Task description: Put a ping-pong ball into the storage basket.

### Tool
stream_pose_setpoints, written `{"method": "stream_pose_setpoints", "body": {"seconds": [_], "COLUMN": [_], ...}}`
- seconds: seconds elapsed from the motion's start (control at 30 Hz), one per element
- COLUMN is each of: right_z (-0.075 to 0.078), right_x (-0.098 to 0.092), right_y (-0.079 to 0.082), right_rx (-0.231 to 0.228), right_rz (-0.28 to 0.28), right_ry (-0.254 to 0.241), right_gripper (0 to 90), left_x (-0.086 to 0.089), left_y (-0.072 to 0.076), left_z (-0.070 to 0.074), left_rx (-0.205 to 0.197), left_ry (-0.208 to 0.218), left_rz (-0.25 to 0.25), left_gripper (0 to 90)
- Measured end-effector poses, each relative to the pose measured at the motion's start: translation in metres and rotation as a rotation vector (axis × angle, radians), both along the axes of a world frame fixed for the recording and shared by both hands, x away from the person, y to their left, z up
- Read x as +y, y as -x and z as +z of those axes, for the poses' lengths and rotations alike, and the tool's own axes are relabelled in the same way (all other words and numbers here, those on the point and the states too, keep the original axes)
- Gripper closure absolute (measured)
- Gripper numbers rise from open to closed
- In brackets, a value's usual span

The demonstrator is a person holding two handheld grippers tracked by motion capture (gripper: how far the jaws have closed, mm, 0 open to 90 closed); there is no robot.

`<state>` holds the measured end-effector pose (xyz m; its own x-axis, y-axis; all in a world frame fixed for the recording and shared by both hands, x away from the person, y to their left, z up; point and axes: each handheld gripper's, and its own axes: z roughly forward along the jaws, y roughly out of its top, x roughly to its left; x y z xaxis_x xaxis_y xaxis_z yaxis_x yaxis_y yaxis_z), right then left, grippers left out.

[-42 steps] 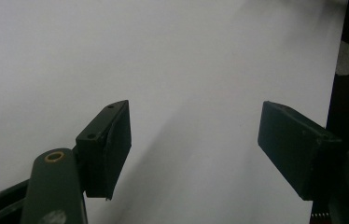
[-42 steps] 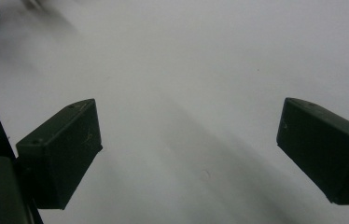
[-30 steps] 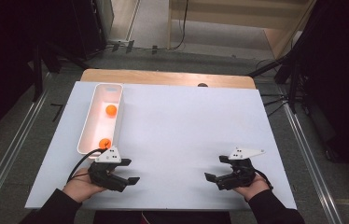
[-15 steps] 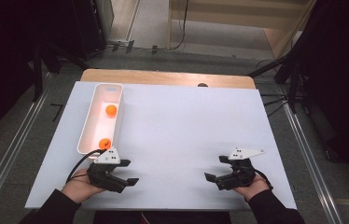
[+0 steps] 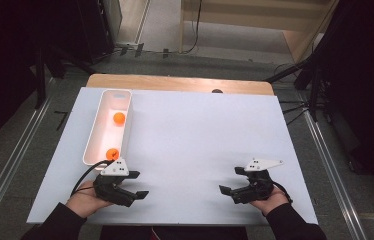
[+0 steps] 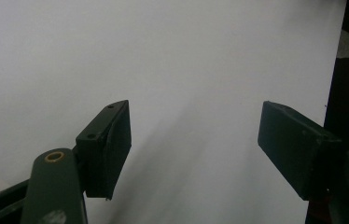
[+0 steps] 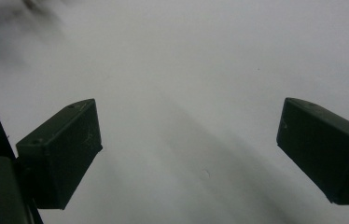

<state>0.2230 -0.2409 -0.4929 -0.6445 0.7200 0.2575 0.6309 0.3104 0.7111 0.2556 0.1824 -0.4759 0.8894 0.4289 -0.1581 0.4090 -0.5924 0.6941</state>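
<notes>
- At the near edge of the white table (image 5: 200, 135), a person rests both hands with the left gripper (image 5: 136, 184) and the right gripper (image 5: 231, 181) well apart, each pointing inward across the bare surface.
- Both tongs stand released — the left gripper view shows its two black jaws parted with nothing but white tabletop between them, and the right gripper view shows the same, its jaws spread wide over the empty sheet.
- The work's things sit to the far left: a long white tray (image 5: 128, 120) holding two orange balls, the near ball (image 5: 111, 154) close to the tray's near end, just beyond the left gripper, and the far ball (image 5: 119, 118) around its middle.
- The step in hand looks like a first reach for a ball, and the left gripper is the natural choice — the near ball lies just beside it.
- Doing it well likely means coming down from above over the tray's wall, centring the ball between the jaws before closing, and squeezing gently so the round ball does not squirt away along the tray.
- The trailing cable (image 5: 87, 172) by the tray's near corner is worth keeping clear.
</notes>
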Motion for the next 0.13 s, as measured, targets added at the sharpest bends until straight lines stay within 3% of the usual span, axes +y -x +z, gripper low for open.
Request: {"method": "stream_pose_setpoints", "body": {"seconds": [0.13], "right_z": [-0.0002], "right_x": [0.0001], "right_y": [-0.0001], "right_rx": [-0.001], "right_rz": [0.002], "right_ry": [0.001], "right_gripper": [5.1], "left_x": [-0.0003], "left_y": [-0.0002], "left_z": [-0.0001], "left_rx": [-0.001], "left_ry": [-0.001], "left_rz": [0.000], "left_gripper": [26.0]}}
